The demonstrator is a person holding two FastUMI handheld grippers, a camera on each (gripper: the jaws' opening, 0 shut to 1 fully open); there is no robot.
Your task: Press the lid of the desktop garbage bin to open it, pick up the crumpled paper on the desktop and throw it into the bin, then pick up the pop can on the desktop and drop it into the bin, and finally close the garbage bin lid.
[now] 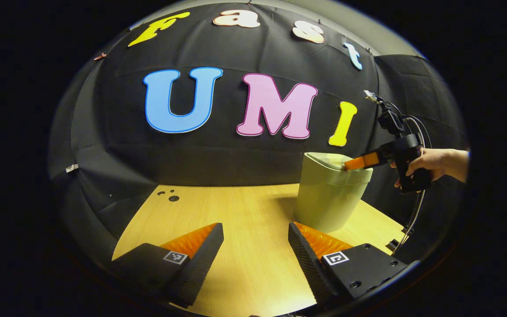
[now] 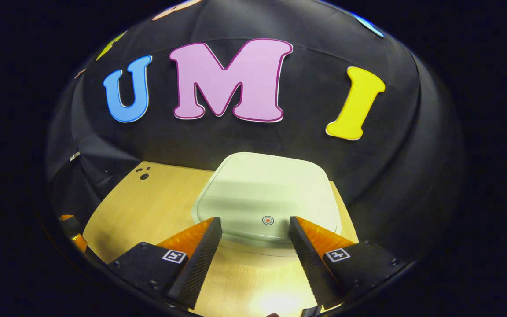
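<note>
Lid-pressing step at the pale green plastic desktop bin (image 1: 330,193).
Left gripper view: left gripper (image 1: 255,246) spread, idle over the wooden table (image 1: 236,211). Right gripper view: right gripper (image 2: 255,242) spread at the closed lid (image 2: 271,193); next, press down there.

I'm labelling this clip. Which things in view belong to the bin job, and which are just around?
Job:
bin, lid down
round mark on lid
right gripper, at the lid
left gripper, fingers apart

Around:
wooden table
dark holes in table
cable
</note>
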